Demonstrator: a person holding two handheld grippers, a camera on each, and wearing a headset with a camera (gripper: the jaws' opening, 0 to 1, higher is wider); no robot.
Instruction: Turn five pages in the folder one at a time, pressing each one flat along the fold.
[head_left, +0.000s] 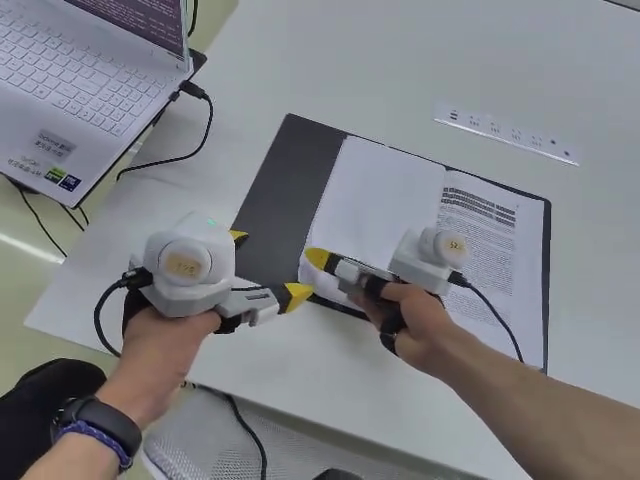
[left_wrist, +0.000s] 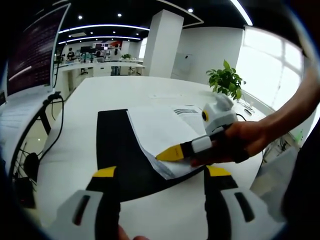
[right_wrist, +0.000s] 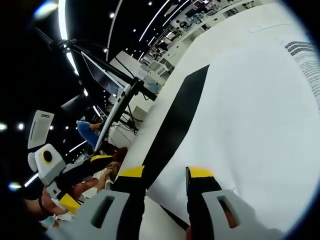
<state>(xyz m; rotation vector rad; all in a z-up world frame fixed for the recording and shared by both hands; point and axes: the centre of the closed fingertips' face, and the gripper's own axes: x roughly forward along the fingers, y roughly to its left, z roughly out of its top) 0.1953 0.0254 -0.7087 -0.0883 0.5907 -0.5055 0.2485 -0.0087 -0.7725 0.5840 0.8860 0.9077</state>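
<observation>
Head view has the folder (head_left: 285, 190) lying open on the counter (head_left: 350, 60), left tongs (head_left: 268, 265) gaping wide and empty beside it, right tongs (head_left: 320, 262) half open straddling the lifted page (head_left: 375, 200) corner.

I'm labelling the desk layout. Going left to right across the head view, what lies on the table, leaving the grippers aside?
laptop → folder's black inside cover → blank white page → printed page
</observation>
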